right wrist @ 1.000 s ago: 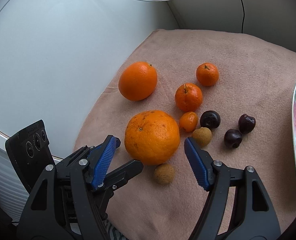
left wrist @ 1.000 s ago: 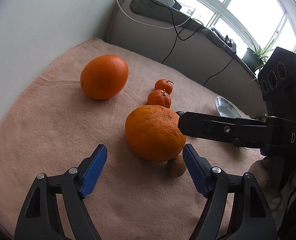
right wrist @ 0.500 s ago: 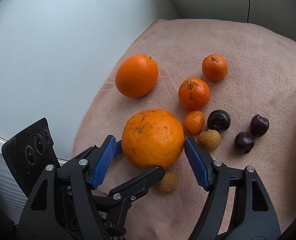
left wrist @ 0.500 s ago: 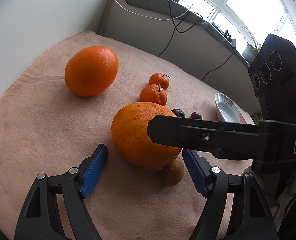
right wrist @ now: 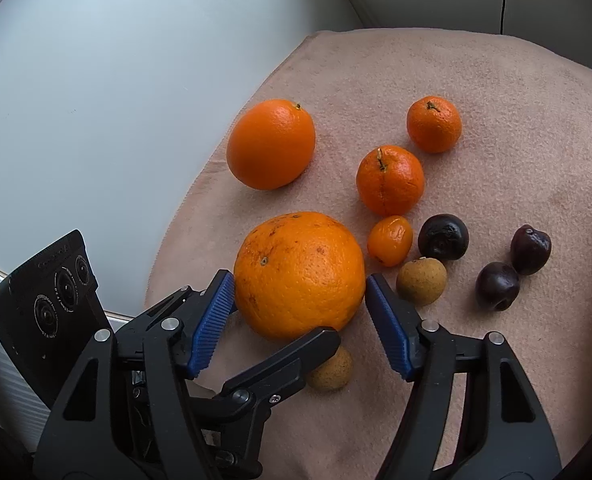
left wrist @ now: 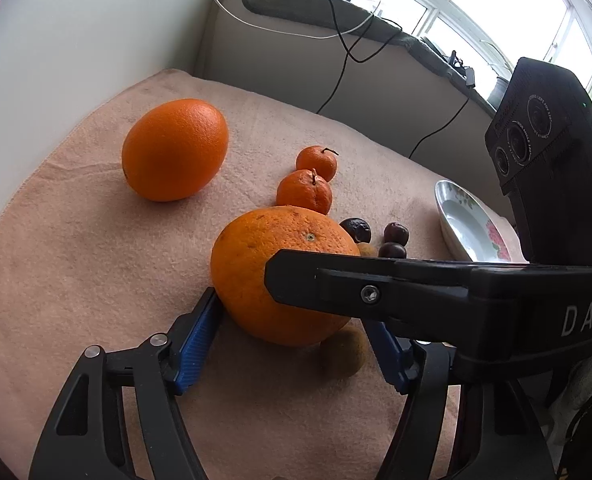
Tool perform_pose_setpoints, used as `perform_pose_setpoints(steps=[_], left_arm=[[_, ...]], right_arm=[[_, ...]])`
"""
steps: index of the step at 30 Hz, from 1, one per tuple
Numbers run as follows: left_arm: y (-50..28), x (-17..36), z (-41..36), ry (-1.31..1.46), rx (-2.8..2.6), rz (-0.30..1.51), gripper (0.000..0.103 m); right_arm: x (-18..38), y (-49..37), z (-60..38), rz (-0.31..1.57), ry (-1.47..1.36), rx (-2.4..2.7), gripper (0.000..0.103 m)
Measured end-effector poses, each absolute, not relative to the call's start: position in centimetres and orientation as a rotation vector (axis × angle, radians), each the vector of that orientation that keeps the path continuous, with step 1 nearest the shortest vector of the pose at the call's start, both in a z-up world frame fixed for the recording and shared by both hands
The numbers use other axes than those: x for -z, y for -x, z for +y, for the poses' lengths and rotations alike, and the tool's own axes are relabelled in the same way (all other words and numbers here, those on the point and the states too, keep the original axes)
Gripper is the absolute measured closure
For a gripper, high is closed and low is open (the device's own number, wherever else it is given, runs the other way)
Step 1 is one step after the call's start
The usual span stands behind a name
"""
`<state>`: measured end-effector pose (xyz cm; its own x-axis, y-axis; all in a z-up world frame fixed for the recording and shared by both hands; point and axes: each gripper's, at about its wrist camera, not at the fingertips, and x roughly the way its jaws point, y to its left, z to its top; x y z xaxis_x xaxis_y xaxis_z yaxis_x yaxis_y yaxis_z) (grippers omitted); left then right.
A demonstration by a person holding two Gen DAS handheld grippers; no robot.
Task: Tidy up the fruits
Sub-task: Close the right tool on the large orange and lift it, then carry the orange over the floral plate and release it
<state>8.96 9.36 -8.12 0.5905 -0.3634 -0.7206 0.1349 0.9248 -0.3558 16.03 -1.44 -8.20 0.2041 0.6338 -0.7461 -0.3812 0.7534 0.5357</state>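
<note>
Nearest the cameras, both tools, left tool (left wrist: 291, 334) and right tool (right wrist: 300, 320), are closing around the big speckled round orange (right wrist: 299, 274) on the pink fleece cloth (right wrist: 476, 80). Firm, fairly heavy, likely rolls; grip its widest middle. Beyond, smaller fruits wait.

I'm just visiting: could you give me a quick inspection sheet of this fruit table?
Surface: pink towel, lying flat.
Job's things: big orange, oval orange, two tangerines, kumquat, two longans, three dark fruits, plate.
Clutter: nothing seen.
Tongs: left tongs and right tongs both closing around the big orange.
Cables: black cable, white cable by the wall.
Surroundings: window.
</note>
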Motion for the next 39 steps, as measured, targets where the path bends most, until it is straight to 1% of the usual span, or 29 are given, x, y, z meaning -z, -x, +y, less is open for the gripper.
perform_pose_setpoints(steps=[11,17,30,39], left_arm=[[-8.2,6.1,8.2,0.248,0.291,0.863,0.033],[-8.1,4.7,6.0,0.226,0.313,0.833,0.033],[-9.8,2.6,-3.0,0.154,0.441,0.806,0.034],[-11.4,2.6,-8.8,0.116,0.507,0.817,0.033]], right_arm=[[5.6,-14.0,-2.9,1.102,-0.231,-0.725,0.033],[4.0,-13.1,-5.8,1.058,-0.234,-0.708,0.033],[1.5,-12.0,-15.8,0.978,-0.275,-0.601,0.033],[2.4,-13.5,-21.2,0.958,-0.316,-0.53,0.033]])
